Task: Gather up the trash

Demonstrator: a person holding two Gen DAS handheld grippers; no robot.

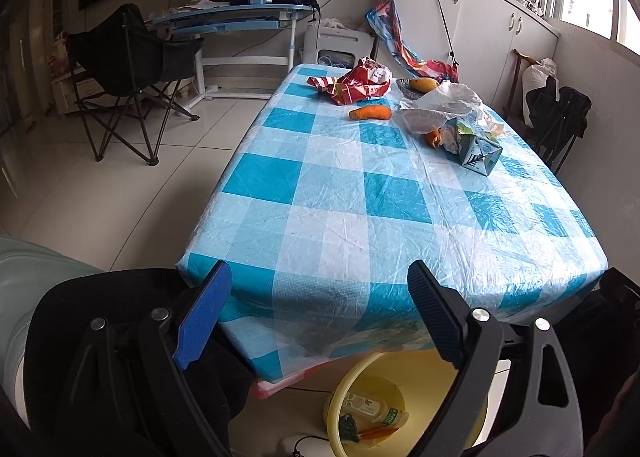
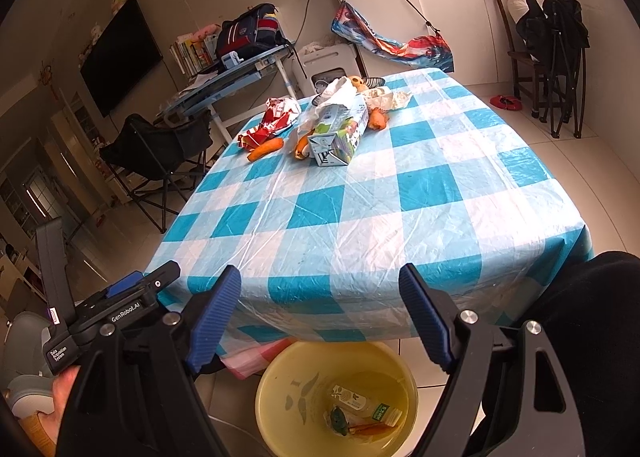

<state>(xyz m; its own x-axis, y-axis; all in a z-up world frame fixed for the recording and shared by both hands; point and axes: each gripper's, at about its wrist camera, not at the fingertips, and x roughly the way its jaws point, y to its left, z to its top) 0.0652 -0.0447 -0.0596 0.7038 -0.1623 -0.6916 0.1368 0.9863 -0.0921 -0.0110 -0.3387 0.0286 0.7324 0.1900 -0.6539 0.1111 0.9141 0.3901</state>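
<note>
Yellow basin (image 2: 280, 373) on the floor below the table's near edge, front rim cut off. Inside: a plastic bottle (image 2: 366, 403) (label unreadable) and small scraps. "GenRobot.AI" reads on the left gripper (image 2: 136, 289). Left gripper and right gripper (image 2: 320, 277) both gape wide, empty. Milk carton (image 2: 340, 133) and red wrapper (image 2: 276, 117) lie at the checked tablecloth's (image 2: 360, 217) far end.

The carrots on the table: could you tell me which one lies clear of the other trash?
The carrot beside the red wrapper; the others are tucked against the milk carton.

Checked table (image 2: 360, 217) (far end) bears wrappers (image 2: 280, 117), carton (image 2: 340, 133), seemingly carrots (image 2: 266, 148).
</note>
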